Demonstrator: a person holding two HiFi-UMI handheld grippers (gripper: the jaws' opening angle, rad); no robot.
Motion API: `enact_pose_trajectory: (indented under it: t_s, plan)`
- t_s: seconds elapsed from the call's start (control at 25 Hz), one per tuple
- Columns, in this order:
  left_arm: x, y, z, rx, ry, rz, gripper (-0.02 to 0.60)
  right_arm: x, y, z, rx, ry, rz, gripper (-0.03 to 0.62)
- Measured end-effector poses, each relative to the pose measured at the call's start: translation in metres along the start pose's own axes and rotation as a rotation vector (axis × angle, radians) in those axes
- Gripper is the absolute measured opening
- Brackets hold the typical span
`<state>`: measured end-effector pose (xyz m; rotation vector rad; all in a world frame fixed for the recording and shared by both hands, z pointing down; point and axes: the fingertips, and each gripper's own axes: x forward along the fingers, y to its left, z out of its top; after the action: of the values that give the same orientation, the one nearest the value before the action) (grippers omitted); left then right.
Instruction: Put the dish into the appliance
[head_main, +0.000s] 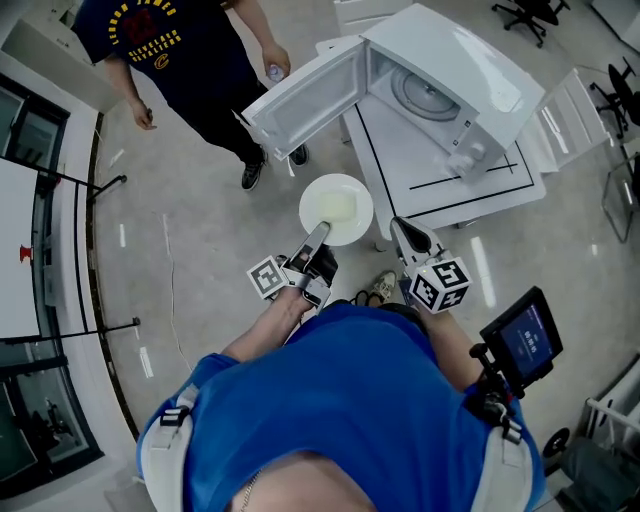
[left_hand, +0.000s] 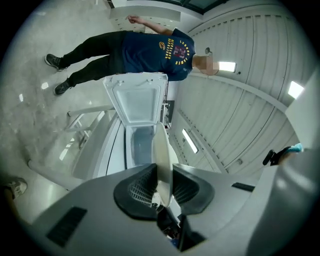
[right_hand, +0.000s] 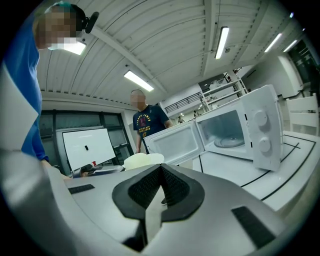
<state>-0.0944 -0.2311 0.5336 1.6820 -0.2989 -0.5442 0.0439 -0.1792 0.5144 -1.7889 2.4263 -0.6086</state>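
White table (head_main: 430, 170) fills upper right of head view. White microwave (head_main: 480, 75) on it, door (head_main: 305, 95) swung open toward upper centre. Bystander (head_main: 190, 50) upper left. Pale round dish (head_main: 336, 208) at frame centre, face up, beside table's lower-left corner. Edge-on in left gripper view, far rim aimed at open cavity. Left gripper (head_main: 318, 235) pinches near rim, jaws narrow. Right gripper (head_main: 400, 228) just right of dish, jaws together, empty.

The left gripper (left_hand: 163, 175) has its jaws clamped on the edge-on dish (left_hand: 161, 145); beyond stand the open microwave (left_hand: 140, 142) and a person (left_hand: 145, 50).
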Motion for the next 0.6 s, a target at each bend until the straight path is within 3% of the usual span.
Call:
enact_pose_trajectory:
  t_s: [0.6]
  plan:
    - [0.115, 0.031, 0.009, -0.001, 0.078, 0.027, 0.066, 0.008, -0.095, 0.034, 0.037, -0.041, -0.098, 0.0]
